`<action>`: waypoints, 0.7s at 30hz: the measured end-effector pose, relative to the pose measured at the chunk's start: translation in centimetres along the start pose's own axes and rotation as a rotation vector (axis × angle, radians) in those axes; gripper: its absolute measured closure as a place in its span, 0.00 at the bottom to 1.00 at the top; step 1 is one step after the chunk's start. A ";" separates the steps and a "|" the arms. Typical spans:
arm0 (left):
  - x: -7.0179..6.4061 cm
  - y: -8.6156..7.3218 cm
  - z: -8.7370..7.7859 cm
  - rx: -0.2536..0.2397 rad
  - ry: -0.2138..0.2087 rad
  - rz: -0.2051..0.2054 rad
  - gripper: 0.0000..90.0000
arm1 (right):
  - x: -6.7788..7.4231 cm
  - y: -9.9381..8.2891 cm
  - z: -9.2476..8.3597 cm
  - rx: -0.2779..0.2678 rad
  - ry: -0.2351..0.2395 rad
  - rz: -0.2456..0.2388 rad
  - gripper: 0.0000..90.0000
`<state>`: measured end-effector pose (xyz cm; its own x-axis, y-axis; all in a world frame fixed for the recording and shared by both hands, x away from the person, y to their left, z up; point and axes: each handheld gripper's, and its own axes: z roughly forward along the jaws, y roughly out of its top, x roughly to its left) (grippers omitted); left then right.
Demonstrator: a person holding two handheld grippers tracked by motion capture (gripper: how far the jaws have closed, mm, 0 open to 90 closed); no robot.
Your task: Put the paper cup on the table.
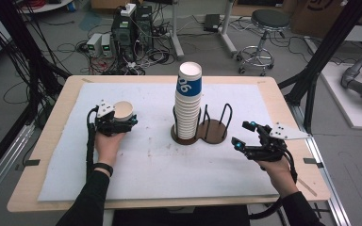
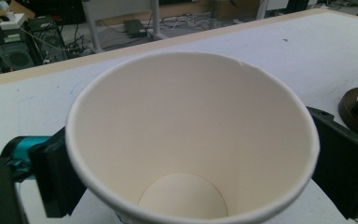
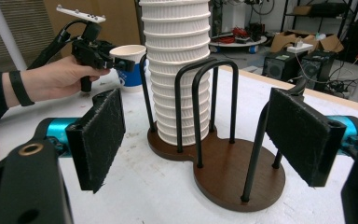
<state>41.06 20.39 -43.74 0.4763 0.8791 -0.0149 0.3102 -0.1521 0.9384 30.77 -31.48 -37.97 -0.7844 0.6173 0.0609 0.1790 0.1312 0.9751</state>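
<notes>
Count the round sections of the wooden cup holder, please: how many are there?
2. One section holds the stack of cups; the other section, beside it on the right gripper's side, is empty.

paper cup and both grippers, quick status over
Left gripper shut on single paper cup, upright, mouth open. Right gripper open, holding nothing, facing the wire holder. Cup stack in holder's left bay, right bay vacant. Nothing in the way.
</notes>
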 end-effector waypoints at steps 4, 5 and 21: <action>0.0 0.0 0.0 0.011 0.005 -0.003 0.02 | 0.0 0.1 0.0 -0.002 0.005 0.000 0.23; 0.0 0.0 -0.1 0.017 0.010 -0.001 0.02 | 0.0 0.1 0.0 -0.004 0.005 -0.003 0.23; -0.4 0.0 -2.7 0.033 0.068 -0.030 0.02 | -0.1 0.1 0.2 -0.003 0.010 0.000 0.23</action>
<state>38.66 21.26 -42.78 0.4095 0.9121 -0.0183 0.3513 -0.1391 0.9259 30.98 -31.31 -37.88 -0.7905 0.6093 0.0627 0.1770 0.1292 0.9757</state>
